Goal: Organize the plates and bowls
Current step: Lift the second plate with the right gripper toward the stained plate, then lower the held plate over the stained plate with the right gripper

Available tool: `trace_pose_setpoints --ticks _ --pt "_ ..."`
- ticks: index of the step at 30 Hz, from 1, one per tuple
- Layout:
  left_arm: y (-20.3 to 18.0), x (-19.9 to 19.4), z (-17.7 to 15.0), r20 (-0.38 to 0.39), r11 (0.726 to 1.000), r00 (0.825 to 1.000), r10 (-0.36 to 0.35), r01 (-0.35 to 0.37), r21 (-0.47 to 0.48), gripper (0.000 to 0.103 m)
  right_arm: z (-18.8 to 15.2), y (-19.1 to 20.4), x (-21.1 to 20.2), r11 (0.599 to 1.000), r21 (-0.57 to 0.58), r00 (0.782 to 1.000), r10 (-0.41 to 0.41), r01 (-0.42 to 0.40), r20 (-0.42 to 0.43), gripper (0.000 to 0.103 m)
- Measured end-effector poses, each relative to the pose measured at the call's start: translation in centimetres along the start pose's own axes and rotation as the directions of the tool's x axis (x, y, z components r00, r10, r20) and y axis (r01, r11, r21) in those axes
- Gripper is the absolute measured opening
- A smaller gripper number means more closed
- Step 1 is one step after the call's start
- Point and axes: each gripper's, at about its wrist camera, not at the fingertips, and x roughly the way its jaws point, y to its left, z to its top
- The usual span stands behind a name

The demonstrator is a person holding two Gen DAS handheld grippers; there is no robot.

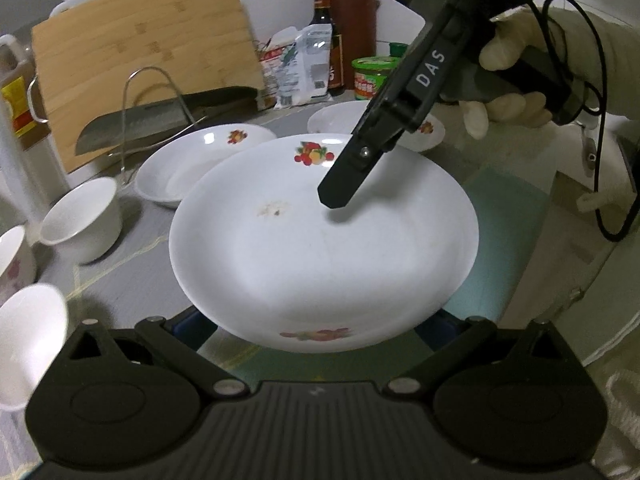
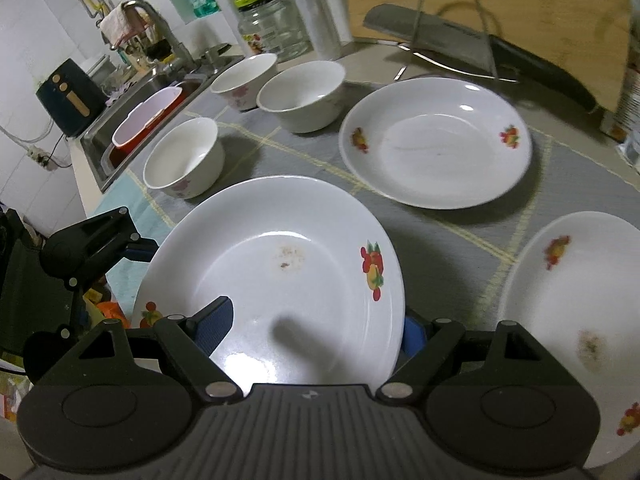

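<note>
My left hand-held gripper (image 1: 316, 330) and my right hand-held gripper (image 2: 312, 330) both meet one lifted plate (image 1: 324, 240), a deep white dish with fruit decals and a brown smear near its centre. In the left wrist view the plate's near rim sits between the left fingers, which are largely hidden beneath it; I cannot tell whether they are closed on it. In the right wrist view the right fingers (image 2: 214, 326) stand on either side of the plate's near edge, the blue pad of one over the inner face, clamped on the rim. The plate is held tilted above the grey checked mat (image 2: 440, 232) that covers the desk.

A second fruit-decal plate (image 2: 436, 142) lies flat on the mat toward the far edge, just in front of a wire rack (image 2: 452, 28) holding a cleaver (image 2: 440, 28) against a bamboo cutting board (image 2: 520, 8). A third plate (image 2: 580, 320), also smeared, lies at the right side. Three white bowls (image 2: 184, 158), (image 2: 302, 94), (image 2: 244, 80) stand upright near the sink (image 2: 120, 132) at the desk's left end, close together but apart.
</note>
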Motion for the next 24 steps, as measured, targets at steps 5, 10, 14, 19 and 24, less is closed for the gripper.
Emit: trace_pose_setpoints --ticks 5,10,14,19,24 --pt "-0.8 1.2 1.5 0.005 1.0 1.0 -0.013 0.013 0.014 0.102 -0.6 -1.8 -1.3 1.0 0.019 1.0 -0.012 0.012 0.021 0.088" --pt "-1.7 2.7 3.2 0.004 0.999 1.0 -0.026 0.026 0.039 0.102 -1.1 -3.8 -2.6 0.999 0.032 0.999 -0.024 0.022 0.036 0.088" --pt "-2.3 4.0 4.5 0.008 0.998 0.999 -0.036 0.035 0.052 0.102 -1.3 -5.5 -3.7 0.998 0.046 0.998 -0.032 0.03 0.052 0.088" --pt "-2.9 5.3 5.9 0.007 0.997 0.999 -0.046 0.045 0.069 0.102 -1.6 -7.2 -4.9 0.997 0.057 0.997 -0.046 0.042 0.068 0.088" --pt "-3.6 6.5 7.2 0.005 0.995 0.998 -0.057 0.056 0.084 0.102 -2.1 -8.8 -5.8 0.996 0.071 0.996 -0.057 0.051 0.076 0.088"
